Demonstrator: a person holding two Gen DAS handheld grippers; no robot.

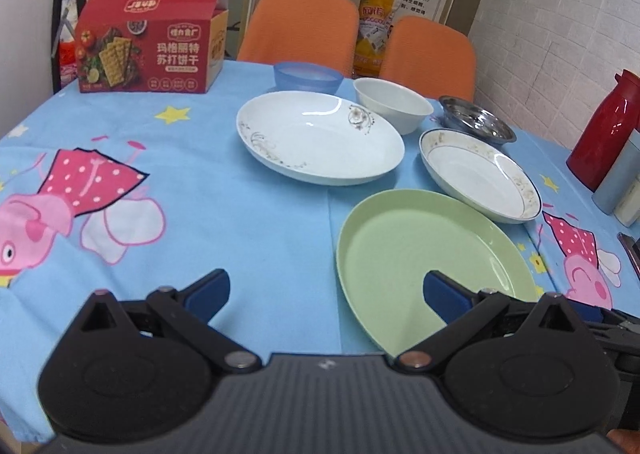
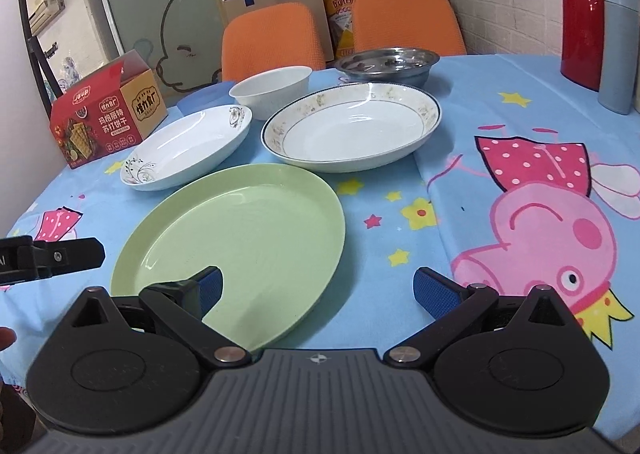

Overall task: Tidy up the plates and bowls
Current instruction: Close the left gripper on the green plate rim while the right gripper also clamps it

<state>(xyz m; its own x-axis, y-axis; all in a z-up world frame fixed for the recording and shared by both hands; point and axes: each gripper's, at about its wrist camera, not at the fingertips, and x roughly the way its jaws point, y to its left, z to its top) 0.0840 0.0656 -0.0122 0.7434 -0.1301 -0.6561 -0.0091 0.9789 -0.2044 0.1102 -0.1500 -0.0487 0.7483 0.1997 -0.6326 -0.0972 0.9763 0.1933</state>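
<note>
Crockery here will not all handle alike, we judge. The green plate point(image 2: 236, 238) looks like light plastic, stiff and forgiving; the two white plates and the white bowl point(image 2: 271, 91) look ceramic, heavier, glazed slick and breakable, so we would pinch them at the rim, one finger inside and one under the lip. The steel bowl point(image 2: 386, 64) should be light and tough, though its thin rim may slip.

All pieces sit separate on the table point(image 2: 460, 102), which wears a blue cartoon cloth. The green plate lies nearest us. Behind it on the left is the white plate with a dark floral sprig point(image 1: 320, 138); on the right, the white plate with a blue-lined patterned border point(image 2: 352, 130). The white bowl stands behind those two, the steel bowl beyond the bordered plate, and a blue translucent bowl point(image 1: 307, 77) sits farthest back.

Our left claw point(image 1: 326, 294) is spread wide and empty, hovering at the green plate's near left edge. Our right claw point(image 2: 318, 290) is likewise spread and empty, over that plate's near right edge.
</note>
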